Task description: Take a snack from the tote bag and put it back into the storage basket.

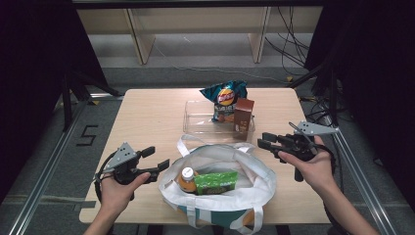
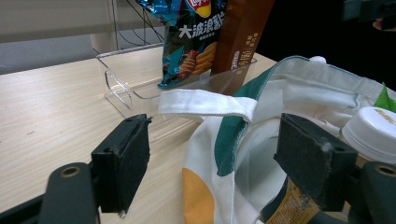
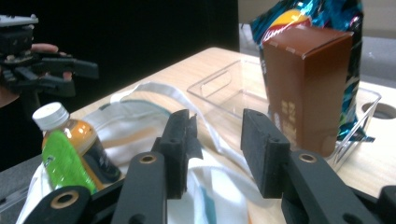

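A white tote bag (image 1: 264,177) stands open at the table's near edge. In it are an orange-labelled bottle with a white cap (image 1: 186,177) and a green packet (image 1: 215,182). Behind it a clear plastic bin (image 1: 200,117) holds a blue chips bag (image 1: 225,95) and a brown carton (image 1: 243,115). My left gripper (image 1: 157,159) is open at the bag's left rim; in the left gripper view the bag's edge (image 2: 243,140) and handle lie between its wide jaws (image 2: 212,158), untouched. My right gripper (image 1: 261,139) is open just right of the bag, nothing between its pads (image 3: 217,144), facing the carton (image 3: 306,84).
The wooden table (image 1: 147,112) has bare room at the left and far left. Metal rails run along the floor on both sides. Shelving legs and cables stand beyond the far edge. The other gripper (image 3: 46,70) shows across the bag in the right gripper view.
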The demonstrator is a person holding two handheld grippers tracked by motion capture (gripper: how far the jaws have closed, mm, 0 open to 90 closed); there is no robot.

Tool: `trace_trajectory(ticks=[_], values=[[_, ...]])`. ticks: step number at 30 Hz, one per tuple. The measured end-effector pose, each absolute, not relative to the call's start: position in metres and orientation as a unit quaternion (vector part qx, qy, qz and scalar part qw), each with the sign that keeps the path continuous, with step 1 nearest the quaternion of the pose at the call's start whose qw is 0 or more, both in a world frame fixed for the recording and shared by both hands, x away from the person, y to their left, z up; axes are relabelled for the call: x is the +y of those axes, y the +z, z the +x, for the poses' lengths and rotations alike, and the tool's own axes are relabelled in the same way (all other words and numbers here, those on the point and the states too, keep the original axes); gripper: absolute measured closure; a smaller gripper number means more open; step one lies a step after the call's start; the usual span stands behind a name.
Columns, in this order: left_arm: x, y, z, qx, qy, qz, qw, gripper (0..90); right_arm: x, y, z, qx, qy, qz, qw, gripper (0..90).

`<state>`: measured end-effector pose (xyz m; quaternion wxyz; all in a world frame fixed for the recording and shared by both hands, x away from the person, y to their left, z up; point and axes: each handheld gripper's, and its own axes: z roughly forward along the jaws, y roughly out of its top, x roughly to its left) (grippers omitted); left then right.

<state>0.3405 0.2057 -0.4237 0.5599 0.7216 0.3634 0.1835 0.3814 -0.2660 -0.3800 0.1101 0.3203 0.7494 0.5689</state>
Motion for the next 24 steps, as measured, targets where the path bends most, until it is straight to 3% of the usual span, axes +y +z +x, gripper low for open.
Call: trace_trajectory(ticks=[9,20,24], values=[[0.207,-0.426,0.341,0.366,0.181,0.718,0.563,25.1,-0.26,-0.386,0.37,0.766,0.564,0.289,0.103,62.7],[0.208,-0.425,0.34,0.364,0.186,0.723,0.558,25.0,-0.243,-0.391,0.355,0.784,0.562,0.262,0.037,62.9],[0.207,-0.426,0.341,0.364,0.182,0.72,0.562,25.1,-0.24,-0.393,0.354,0.79,0.565,0.237,0.035,62.9]])
